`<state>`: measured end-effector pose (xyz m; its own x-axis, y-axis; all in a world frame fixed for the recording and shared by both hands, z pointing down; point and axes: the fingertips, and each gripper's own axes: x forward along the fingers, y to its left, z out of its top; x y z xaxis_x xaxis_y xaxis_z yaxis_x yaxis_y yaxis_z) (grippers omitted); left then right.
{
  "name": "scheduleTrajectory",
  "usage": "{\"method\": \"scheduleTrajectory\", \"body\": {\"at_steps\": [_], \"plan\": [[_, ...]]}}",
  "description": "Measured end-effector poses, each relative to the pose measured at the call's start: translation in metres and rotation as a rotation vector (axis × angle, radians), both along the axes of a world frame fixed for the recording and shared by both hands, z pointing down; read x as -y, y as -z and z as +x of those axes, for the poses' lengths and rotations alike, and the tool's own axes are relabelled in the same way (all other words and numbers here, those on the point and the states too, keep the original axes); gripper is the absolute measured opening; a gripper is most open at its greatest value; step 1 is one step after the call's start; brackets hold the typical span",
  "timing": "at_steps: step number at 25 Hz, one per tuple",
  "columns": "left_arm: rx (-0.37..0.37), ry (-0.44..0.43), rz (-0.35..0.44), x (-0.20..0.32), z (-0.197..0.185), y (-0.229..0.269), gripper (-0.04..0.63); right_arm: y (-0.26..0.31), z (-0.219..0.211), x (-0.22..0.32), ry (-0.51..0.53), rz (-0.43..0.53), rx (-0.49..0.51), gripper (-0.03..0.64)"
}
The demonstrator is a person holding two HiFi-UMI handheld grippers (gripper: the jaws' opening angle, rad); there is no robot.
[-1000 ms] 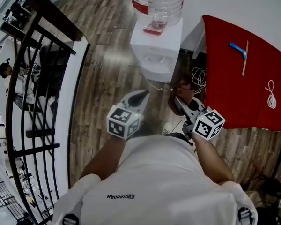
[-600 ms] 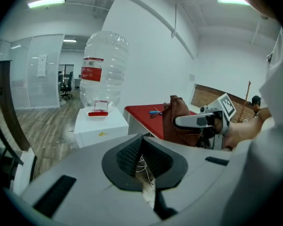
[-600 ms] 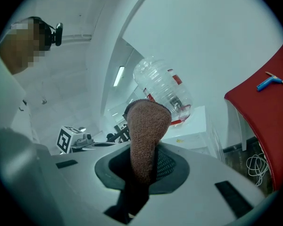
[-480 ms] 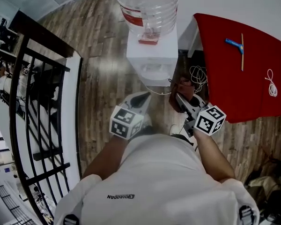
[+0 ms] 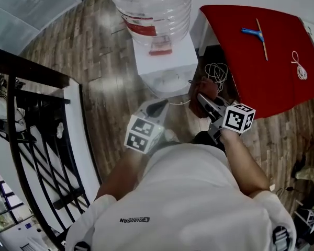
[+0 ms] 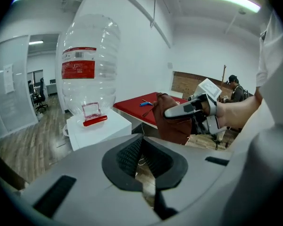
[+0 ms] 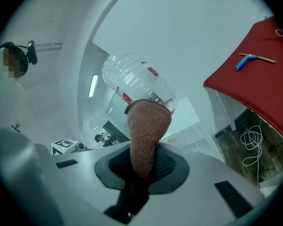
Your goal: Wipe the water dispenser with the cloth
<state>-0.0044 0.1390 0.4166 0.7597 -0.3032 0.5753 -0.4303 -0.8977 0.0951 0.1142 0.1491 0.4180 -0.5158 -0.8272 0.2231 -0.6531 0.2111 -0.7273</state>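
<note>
Well, at the far left runs one black metal railing (image 5: 21,135) along the wood-plank floor (image 5: 99,61). My left gripper (image 5: 159,106) (image 6: 142,149) comes next, its two dark pads brought together with nothing between them, pointing at the one white box-shaped water dispenser (image 5: 165,61) (image 6: 99,131), apart from it. On top of that sits a single clear plastic water bottle with a red label (image 5: 152,4) (image 6: 87,74) (image 7: 137,79). Just right of the dispenser my right gripper (image 5: 203,101) (image 7: 144,168) is clamped on the one reddish-brown knitted cloth (image 5: 203,90) (image 7: 148,126) (image 6: 172,124), which stands up out of the pads in a rounded fold; it is near the dispenser's lower right side, not touching it. One loose white cable (image 5: 214,72) lies on the floor beyond the cloth. Further right is one table under a red cover (image 5: 267,82), carrying one blue-handled tool (image 5: 251,32), one thin wooden stick (image 5: 261,33) crossing it, and one small coil of white cord (image 5: 299,69).
</note>
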Motion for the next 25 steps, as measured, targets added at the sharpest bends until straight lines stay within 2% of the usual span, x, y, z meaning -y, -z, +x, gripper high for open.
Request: {"method": "scheduleTrajectory", "body": {"at_steps": [5,11,15,19,25], "plan": [[-0.003,-0.037,-0.025,0.010,-0.003,-0.005,-0.011,0.000,-0.003,0.011,-0.002,-0.009,-0.037,0.055],[-0.044,-0.015,-0.088,0.029,0.015,-0.006,-0.011,-0.003,0.038,0.043,-0.029,-0.008,-0.055,0.055],[-0.026,0.026,-0.079,0.050,0.030,-0.005,-0.011,-0.005,0.076,0.082,-0.015,0.005,-0.052,0.055],[-0.029,0.086,-0.107,0.079,0.054,-0.003,-0.011,-0.016,0.112,0.133,0.032,0.011,-0.089,0.055],[0.022,0.170,-0.112,0.118,0.083,-0.009,-0.011,-0.074,0.149,0.205,0.091,-0.060,-0.093,0.055]]}}
